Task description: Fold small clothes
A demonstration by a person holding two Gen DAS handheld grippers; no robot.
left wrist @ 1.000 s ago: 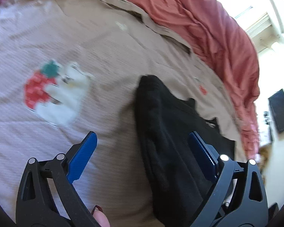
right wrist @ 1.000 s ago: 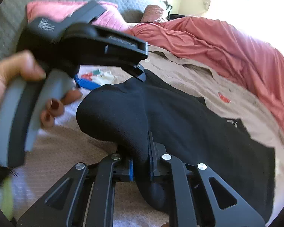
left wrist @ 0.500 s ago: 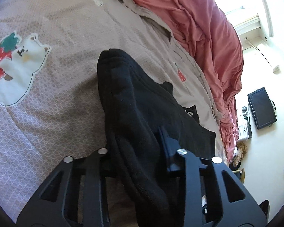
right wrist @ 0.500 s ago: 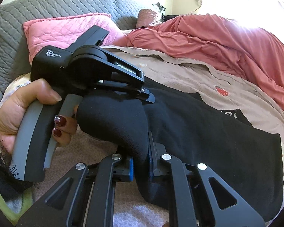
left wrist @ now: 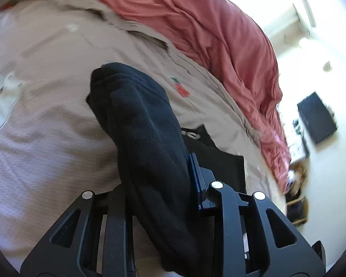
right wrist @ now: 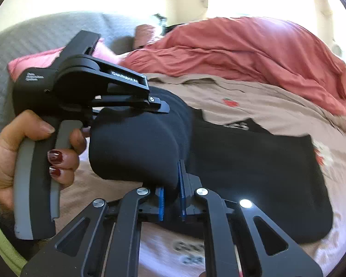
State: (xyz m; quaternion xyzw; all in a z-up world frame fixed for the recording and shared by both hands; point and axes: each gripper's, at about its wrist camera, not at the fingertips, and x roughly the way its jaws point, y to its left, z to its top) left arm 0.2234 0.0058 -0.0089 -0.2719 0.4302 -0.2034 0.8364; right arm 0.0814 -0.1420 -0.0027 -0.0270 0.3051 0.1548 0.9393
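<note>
Black garment lies spread on the tan bedspread, near the side where the red blanket is bunched, with one folded edge lifted off it. Left gripper is closing, pads already pinching that thick fold. Right gripper is clamped narrow on the same raised edge. A hand grips the left tool's grey handle. The left gripper's left finger is buried behind cloth; both views are blurred.
</note>
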